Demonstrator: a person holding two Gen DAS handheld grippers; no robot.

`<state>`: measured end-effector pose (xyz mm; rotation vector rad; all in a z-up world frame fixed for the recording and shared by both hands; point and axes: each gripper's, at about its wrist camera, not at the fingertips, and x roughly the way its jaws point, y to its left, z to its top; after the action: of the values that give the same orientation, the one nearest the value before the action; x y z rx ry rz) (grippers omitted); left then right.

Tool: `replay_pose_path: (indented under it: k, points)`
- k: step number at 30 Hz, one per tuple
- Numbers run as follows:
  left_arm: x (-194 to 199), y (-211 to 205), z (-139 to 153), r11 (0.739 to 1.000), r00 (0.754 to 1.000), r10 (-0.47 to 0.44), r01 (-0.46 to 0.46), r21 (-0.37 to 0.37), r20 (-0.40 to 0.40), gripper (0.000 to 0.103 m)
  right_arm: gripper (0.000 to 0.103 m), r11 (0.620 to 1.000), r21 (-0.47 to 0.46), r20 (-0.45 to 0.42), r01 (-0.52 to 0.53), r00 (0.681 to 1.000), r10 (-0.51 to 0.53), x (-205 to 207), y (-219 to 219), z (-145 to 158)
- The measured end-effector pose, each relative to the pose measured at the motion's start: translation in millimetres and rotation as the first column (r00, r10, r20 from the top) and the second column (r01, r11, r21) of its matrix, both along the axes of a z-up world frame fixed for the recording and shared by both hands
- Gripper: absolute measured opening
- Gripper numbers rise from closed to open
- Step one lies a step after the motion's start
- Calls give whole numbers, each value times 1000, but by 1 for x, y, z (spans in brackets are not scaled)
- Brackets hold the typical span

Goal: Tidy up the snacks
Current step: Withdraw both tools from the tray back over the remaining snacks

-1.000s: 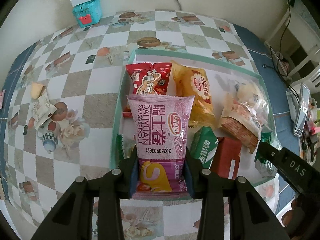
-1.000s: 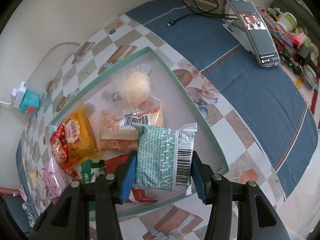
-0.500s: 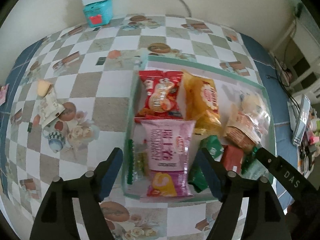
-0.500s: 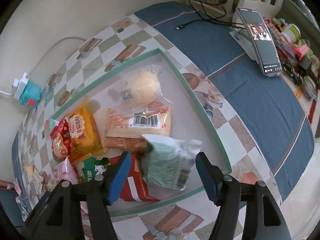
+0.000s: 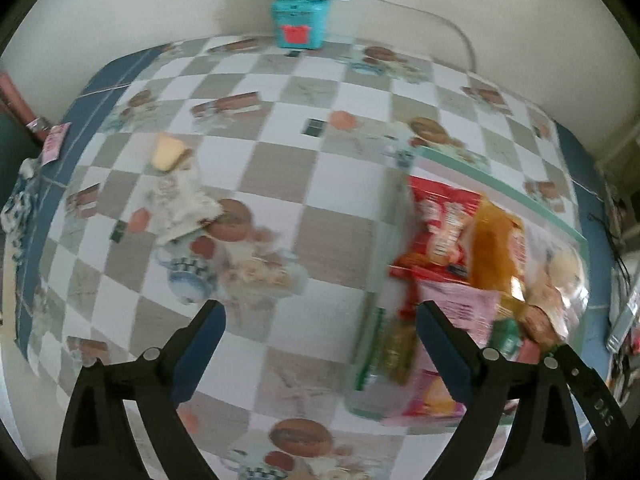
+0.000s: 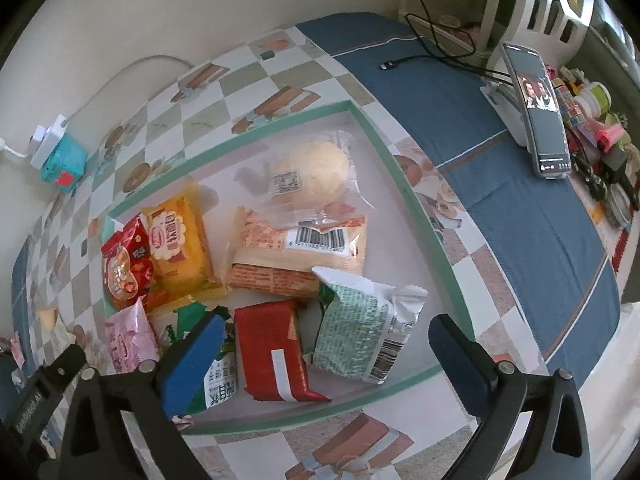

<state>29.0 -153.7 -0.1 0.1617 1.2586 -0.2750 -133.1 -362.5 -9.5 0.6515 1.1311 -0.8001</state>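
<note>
A green-rimmed tray (image 6: 404, 184) holds several snack packs: a green-patterned pack (image 6: 352, 336), a red pack (image 6: 272, 352), a bun in clear wrap (image 6: 314, 170), an orange pack (image 6: 176, 240) and a pink pack (image 6: 126, 340). My right gripper (image 6: 326, 352) is open and empty above the tray's near edge. My left gripper (image 5: 320, 340) is open and empty over the checkered tablecloth, left of the tray (image 5: 496, 184). The pink pack (image 5: 460, 312) lies in the tray by the right finger. Two loose snacks (image 5: 168, 152) lie on the cloth at the left.
A teal box with a white power strip (image 5: 298, 28) stands at the wall. A phone on a stand (image 6: 536, 108), a cable and small clutter sit on the blue cloth at the right. The left wrist view is motion-blurred.
Both grippers opened and let go: the pink pack and the green-patterned pack now lie in the tray. The left gripper has swung left, off the tray; the right has pulled back slightly.
</note>
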Motion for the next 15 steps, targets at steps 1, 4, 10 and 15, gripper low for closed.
replay_pose_path:
  k: [1, 4, 10, 15]
  points:
    - [1, 3, 0, 1000, 1000, 8, -8, 8, 0, 96, 103, 1000, -2, -2, -3, 1000, 3, 1, 1, 0]
    - [8, 17, -2, 999, 999, 38, -38, 38, -4, 96, 103, 1000, -7, -6, -14, 1000, 14, 4, 5, 0]
    - [18, 38, -3, 996, 996, 82, -81, 42, -21, 96, 103, 999, -20, -20, -39, 999, 38, 12, 13, 0]
    - [24, 53, 0, 993, 994, 110, -109, 36, -23, 96, 103, 997, -51, -33, -66, 997, 65, 22, 24, 4]
